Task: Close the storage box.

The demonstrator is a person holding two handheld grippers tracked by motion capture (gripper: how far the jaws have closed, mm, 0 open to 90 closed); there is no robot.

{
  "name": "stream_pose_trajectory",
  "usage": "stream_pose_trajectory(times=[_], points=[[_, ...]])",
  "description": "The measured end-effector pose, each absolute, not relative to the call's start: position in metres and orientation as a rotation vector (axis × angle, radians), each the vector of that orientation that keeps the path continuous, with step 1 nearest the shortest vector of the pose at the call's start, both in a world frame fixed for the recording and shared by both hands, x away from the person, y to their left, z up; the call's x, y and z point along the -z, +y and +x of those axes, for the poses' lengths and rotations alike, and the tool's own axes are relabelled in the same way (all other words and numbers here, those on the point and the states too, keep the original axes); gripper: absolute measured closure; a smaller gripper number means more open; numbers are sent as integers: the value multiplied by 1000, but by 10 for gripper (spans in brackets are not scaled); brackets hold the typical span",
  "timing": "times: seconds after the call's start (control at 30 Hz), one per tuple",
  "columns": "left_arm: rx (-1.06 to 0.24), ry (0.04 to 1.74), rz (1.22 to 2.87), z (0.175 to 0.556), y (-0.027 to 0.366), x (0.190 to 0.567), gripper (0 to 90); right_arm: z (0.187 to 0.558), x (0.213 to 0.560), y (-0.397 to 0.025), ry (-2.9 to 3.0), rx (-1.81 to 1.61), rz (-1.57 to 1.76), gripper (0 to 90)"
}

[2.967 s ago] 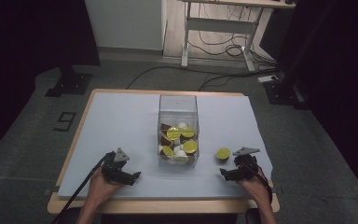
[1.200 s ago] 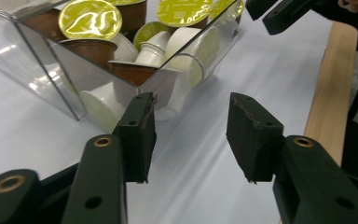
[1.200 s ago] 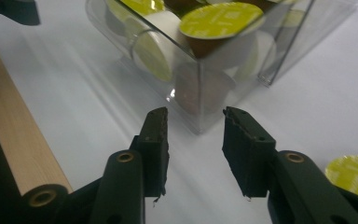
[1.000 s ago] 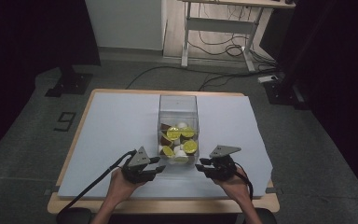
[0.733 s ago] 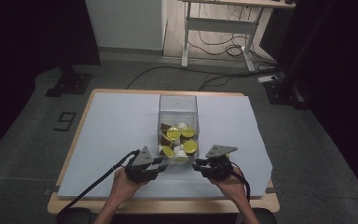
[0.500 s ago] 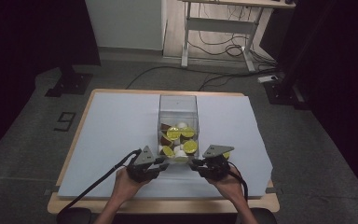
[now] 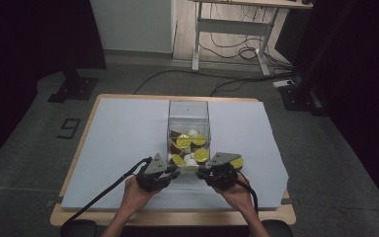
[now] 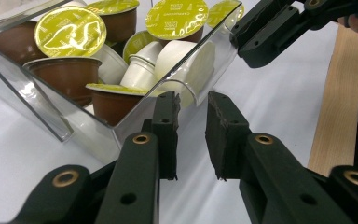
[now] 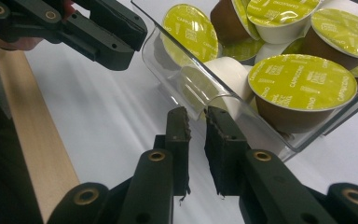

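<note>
A clear plastic box (image 7: 188, 112) sits mid-table holding several coffee capsules (image 7: 183, 141) with yellow-green lids, some brown and some white. My left gripper (image 7: 171, 173) and right gripper (image 7: 203, 173) face each other at the box's near edge. In the left gripper view the left gripper (image 8: 193, 100) stands narrowly open just short of the clear rim (image 8: 186, 88), with nothing between its jaws. In the right gripper view the right gripper (image 9: 196, 114) is also slightly open at the rim (image 9: 200, 105), empty. One loose capsule (image 7: 237, 162) lies on the table behind the right hand.
A white sheet (image 7: 118, 133) covers the wooden table (image 7: 177, 215), whose front edge runs just behind both hands. Cables trail from the grippers toward the person. A desk frame (image 7: 232, 34) and floor cables lie beyond the table.
Both grippers have moved inward from the table's sides to the box's near edge. In the last half second they closed the last small gap toward each other.
</note>
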State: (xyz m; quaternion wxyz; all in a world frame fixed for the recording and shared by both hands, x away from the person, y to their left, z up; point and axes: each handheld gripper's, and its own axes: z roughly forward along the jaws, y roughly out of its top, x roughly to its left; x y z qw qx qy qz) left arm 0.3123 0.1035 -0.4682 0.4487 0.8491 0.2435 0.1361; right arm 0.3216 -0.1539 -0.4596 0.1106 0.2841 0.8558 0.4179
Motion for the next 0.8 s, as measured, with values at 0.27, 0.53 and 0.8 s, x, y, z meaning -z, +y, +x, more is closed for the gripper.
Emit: stream_pose_trajectory(times=[0.27,0.53,0.8], points=[[-351,616,2097,315,102,470,759,323,459,-153,2505,-1237,834,819],[-353,625,2075,317,101,470,762,324,457,-153,2481,-1246,829,823],[-365,632,2063,318,101,470,758,325,456,-151,2474,-1235,821,823]])
